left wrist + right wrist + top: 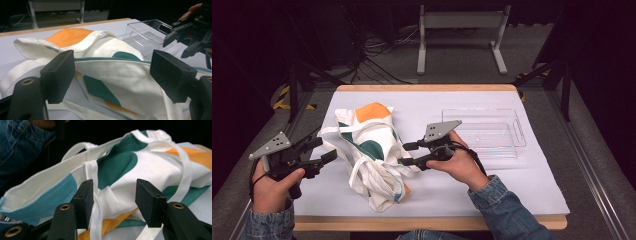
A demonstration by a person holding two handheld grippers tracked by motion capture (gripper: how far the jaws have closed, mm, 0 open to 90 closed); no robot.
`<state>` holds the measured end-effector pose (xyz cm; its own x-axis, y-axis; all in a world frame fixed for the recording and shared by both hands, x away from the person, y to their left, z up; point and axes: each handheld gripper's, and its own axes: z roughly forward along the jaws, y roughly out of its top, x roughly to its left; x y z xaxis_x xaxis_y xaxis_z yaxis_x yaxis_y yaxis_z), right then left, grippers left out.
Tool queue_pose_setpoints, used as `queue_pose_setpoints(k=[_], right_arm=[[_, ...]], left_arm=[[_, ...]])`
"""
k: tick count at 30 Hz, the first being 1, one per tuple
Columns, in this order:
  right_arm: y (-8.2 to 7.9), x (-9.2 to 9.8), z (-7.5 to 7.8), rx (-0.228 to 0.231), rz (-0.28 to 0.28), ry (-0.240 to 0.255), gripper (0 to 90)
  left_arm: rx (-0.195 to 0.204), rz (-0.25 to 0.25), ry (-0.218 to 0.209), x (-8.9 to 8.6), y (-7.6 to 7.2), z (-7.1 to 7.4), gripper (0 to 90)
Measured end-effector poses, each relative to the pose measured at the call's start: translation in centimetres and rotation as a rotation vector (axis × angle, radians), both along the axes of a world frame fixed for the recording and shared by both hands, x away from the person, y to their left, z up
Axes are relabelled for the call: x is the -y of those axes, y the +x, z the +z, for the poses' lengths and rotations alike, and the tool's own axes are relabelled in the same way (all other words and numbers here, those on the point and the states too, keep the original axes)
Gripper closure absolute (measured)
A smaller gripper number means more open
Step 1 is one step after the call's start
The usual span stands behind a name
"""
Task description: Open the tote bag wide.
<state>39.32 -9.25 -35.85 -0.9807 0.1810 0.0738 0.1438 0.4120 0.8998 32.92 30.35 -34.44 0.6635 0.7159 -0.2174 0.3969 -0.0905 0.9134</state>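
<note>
A crumpled white tote bag (372, 150) with orange, green and blue patches lies left of centre on the white table cover (512, 185). My left gripper (327, 149) sits at the bag's left side, pointing at it. In the left gripper view it is open (112, 75), the bag (107, 70) lying just beyond the pads. My right gripper (403, 154) points at the bag's right side. In the right gripper view it is open (113, 200), with bag cloth (150, 167) and a white strap (96, 220) between the jaws but no pad pressing.
A clear plastic tray (519, 132) stands at the right of the table, behind my right hand, and also appears in the left gripper view (145, 35). The table's wooden edge (427, 222) runs along the front. A grey metal stand (462, 20) and cables lie on the floor beyond.
</note>
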Motion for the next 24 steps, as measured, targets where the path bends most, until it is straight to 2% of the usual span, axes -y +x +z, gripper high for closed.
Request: queue_pose_setpoints(k=[6, 7, 10, 13, 19, 23, 24], right_arm=[[-0.4, -1.3, -1.1, -0.024, 0.039, -0.036, 53.2], [-0.4, -1.5, -1.2, -0.025, 0.045, -0.043, 56.3], [-0.7, -1.8, -1.5, -0.016, 0.061, -0.082, 73.2], [-0.8, -1.6, -1.5, 0.022, 0.043, -0.099, 86.4], [-1.0, -1.4, -1.1, 0.033, 0.043, -0.083, 87.6], [-1.1, -1.4, -1.1, 0.030, 0.042, -0.083, 87.7], [-1.1, -1.4, -1.1, 0.030, 0.042, -0.083, 87.7]], left_arm=[[-0.004, -0.029, 0.003, 0.4, -0.1, 0.1, 21.9], [-0.001, -0.035, 0.004, 0.5, -0.1, 0.1, 21.9], [-0.006, -0.035, 0.006, 0.5, 0.0, 0.0, 21.9], [-0.004, -0.035, 0.006, 0.5, 0.0, 0.0, 21.4], [-0.020, -0.059, 0.014, 1.1, -0.2, 0.1, 20.4], [-0.019, -0.136, 0.034, 2.6, -0.5, 0.5, 19.8], [-0.019, -0.136, 0.034, 2.6, -0.5, 0.5, 19.8]])
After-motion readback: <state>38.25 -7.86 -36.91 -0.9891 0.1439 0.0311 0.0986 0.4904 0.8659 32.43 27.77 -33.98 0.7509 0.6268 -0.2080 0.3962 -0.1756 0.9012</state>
